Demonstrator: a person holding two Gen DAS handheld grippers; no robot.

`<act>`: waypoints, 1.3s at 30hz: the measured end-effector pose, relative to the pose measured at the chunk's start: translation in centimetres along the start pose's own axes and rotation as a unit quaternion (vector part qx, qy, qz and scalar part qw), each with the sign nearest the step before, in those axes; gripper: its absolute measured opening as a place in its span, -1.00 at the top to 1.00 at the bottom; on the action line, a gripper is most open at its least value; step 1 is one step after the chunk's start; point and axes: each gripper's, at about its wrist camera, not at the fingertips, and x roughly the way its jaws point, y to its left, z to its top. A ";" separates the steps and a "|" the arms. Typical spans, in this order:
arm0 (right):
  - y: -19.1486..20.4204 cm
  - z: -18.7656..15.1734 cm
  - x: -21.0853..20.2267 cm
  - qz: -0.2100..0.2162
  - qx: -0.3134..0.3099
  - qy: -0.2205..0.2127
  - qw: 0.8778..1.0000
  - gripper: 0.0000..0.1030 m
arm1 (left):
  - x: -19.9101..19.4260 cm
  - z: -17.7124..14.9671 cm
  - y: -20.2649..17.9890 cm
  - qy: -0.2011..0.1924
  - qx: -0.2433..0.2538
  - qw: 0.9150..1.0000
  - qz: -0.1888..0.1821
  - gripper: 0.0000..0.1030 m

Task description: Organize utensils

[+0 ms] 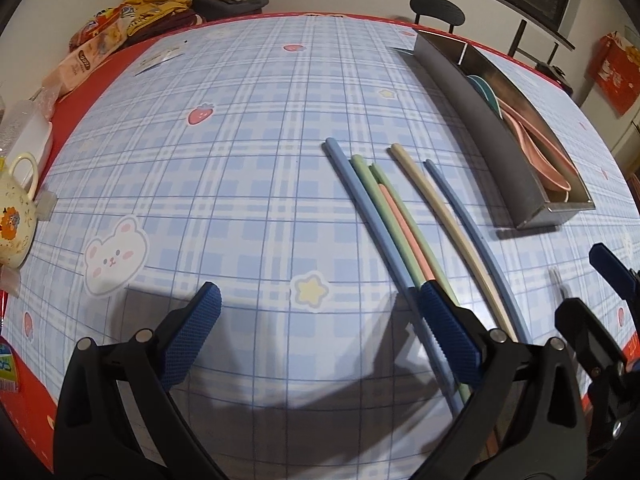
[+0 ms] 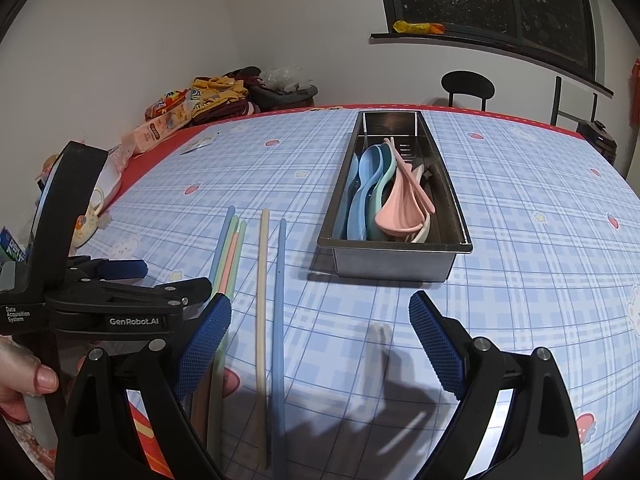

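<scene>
Presently: left gripper low over the tablecloth, jaws spread, beside the chopsticks; right gripper level, jaws spread, empty; spoons in steel tray just beyond

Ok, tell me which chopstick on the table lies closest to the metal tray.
The blue chopstick lying alone at the right end of the row, next to the cream chopstick. The other blue chopstick sits at the far left of the bundle, farthest from the metal tray.

Chopsticks lie beside spoon-filled metal tray.
</scene>
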 end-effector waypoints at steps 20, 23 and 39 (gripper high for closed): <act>-0.1 0.0 0.0 0.004 0.007 -0.001 1.000 -0.72 | 0.1 0.7 -0.2 -0.010 0.009 1.000 0.016 -0.91; -0.1 -0.1 -0.1 0.005 0.008 -0.001 1.000 -0.72 | 0.2 0.4 0.1 -0.002 0.001 1.000 0.005 -0.91; -0.2 -0.1 0.0 0.014 0.011 -0.002 1.000 -0.72 | 0.7 0.5 -0.4 0.003 0.023 1.000 0.011 -0.91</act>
